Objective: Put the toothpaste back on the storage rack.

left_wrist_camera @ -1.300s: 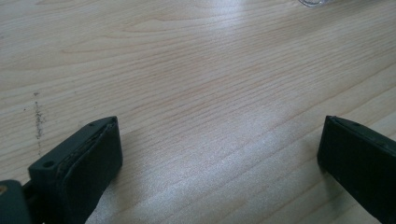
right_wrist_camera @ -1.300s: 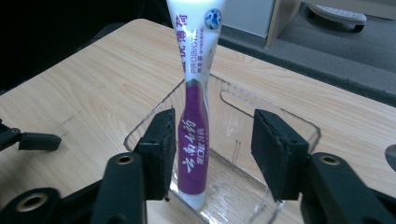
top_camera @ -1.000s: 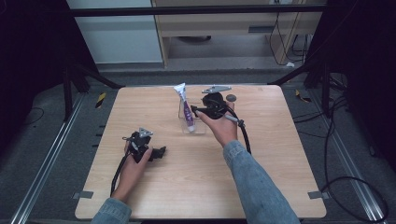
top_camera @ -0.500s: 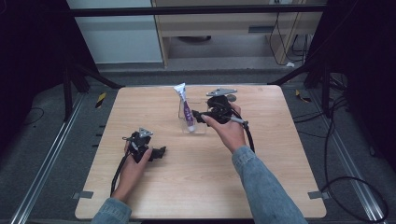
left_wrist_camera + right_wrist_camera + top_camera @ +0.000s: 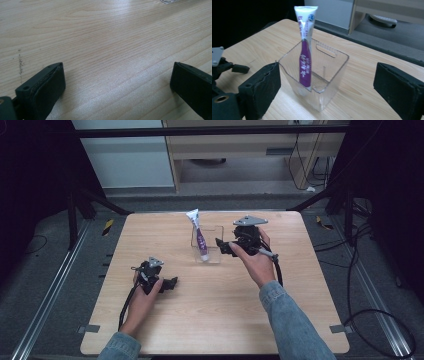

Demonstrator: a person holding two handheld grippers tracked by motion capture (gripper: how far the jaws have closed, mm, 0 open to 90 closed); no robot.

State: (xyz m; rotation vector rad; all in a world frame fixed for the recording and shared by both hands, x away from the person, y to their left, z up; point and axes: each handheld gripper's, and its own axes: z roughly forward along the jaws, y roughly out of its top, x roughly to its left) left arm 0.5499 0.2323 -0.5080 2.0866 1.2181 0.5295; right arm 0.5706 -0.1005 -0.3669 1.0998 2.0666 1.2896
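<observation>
The right gripper (image 5: pixel 325 82), jaws wide and empty, faces a clear square plastic bin (image 5: pixel 317 75) holding a leaning purple-and-white squeeze tube (image 5: pixel 305 62). The left gripper (image 5: pixel 170 283) (also wide open, empty) rests well apart on the pale wooden bench (image 5: pixel 210 310), grey floor (image 5: pixel 50 270) around.

Both arms wear blue denim sleeves (image 5: pixel 290 325). The left gripper (image 5: pixel 170 283) and right gripper (image 5: pixel 221 245) are black, each topped by a grey three-cornered plate (image 5: pixel 249 220) and trailing a black cable (image 5: pixel 276 268); jaw pads look worn.
</observation>
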